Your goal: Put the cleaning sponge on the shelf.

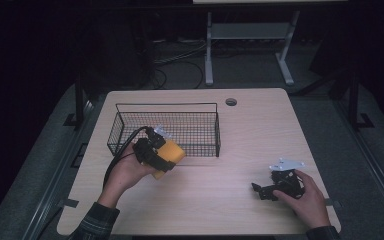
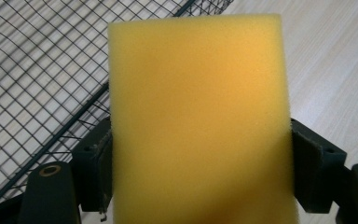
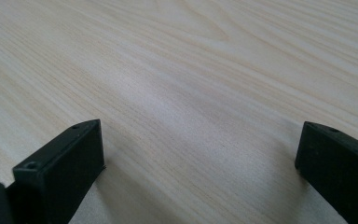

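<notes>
Yellow rectangular foam sponge [image 2: 198,121], pinched across its width between the two black jaws of the left gripper [image 1: 156,150], pads pressed flat against both long sides. Held off the pale wood-grain table [image 1: 240,135], just at the near right corner of the black wire-mesh basket [image 1: 130,120], outside its front wall. Seen from the left gripper view: upright block of fine-pored foam rising from between the jaws, basket mesh behind it to the left, bare tabletop to the right. Seen from the high view: sponge sticking out to the right of the gripper, left hand [image 1: 125,172] wrapped round the gripper body, black cable looping back toward the table edge, plaid sleeve [image 1: 97,222] at the bottom.

Well apart, near the table's front right: right gripper [image 1: 260,190], low over the wood, grey three-cornered plate on top, right hand [image 1: 305,197] behind it. Jaws spread wide in the right gripper view, nothing between them but table grain.

Round grey cable hole [image 1: 231,102] in the far part of the tabletop, beyond the basket.
</notes>
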Tool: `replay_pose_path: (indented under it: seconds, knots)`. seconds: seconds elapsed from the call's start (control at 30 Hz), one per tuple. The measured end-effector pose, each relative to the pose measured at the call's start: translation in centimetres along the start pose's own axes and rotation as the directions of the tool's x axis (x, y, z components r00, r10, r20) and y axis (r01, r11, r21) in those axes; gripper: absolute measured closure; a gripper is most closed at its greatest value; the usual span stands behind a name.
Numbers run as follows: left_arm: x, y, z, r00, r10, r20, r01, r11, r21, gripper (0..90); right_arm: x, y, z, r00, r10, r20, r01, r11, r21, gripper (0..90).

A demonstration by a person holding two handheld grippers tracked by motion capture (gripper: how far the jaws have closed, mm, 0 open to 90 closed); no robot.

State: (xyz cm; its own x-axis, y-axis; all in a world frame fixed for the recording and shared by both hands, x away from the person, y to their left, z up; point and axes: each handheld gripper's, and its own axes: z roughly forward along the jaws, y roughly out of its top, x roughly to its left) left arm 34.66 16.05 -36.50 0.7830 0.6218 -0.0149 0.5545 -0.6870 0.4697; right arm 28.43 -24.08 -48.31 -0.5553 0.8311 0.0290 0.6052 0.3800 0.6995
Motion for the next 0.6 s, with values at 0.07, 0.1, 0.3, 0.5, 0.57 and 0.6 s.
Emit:
replay_pose_path:
  seconds: [0.07, 0.1, 0.3, 0.5, 0.57, 0.6]
  knots:
    - [0.3, 0.2, -0.2, 1.0, -0.004, -0.002, 0.004, 1.0, -0.003, 22.6, 0.0, 0.0, 0.0, 1.0, 0.002, 0.0, -0.002, 1.0, 0.001, 0.3]
    - [0.4, 0.2, -0.2, 1.0, -0.001, -0.005, 0.001, 1.0, -0.002, 22.6, 0.0, 0.0, 0.0, 1.0, 0.002, 0.0, -0.002, 1.0, 0.0, 0.3]
    - [1.2, 0.8, -0.8, 0.9999, -0.009, -0.012, 0.009, 1.0, -0.003, 22.6, 0.0, 0.0, 0.0, 1.0, 0.003, 0.0, -0.003, 1.0, 0.0, 0.4]
    - [2.0, 1.3, -1.3, 0.9995, -0.015, -0.028, 0.015, 0.9999, -0.008, 22.6, 0.0, 0.0, 0.0, 1.0, 0.003, -0.001, -0.003, 1.0, 0.0, 0.3]
    - [2.3, 1.5, -1.4, 0.9994, -0.014, -0.031, 0.013, 0.9999, -0.009, 22.6, 0.0, 0.0, 0.0, 1.0, 0.002, -0.001, -0.002, 1.0, 0.001, 0.4]
    - [2.5, 1.6, -1.5, 0.9993, -0.02, -0.033, 0.02, 0.9998, -0.008, 22.6, 0.0, 0.0, 0.0, 1.0, 0.002, -0.001, -0.002, 1.0, 0.001, 0.3]
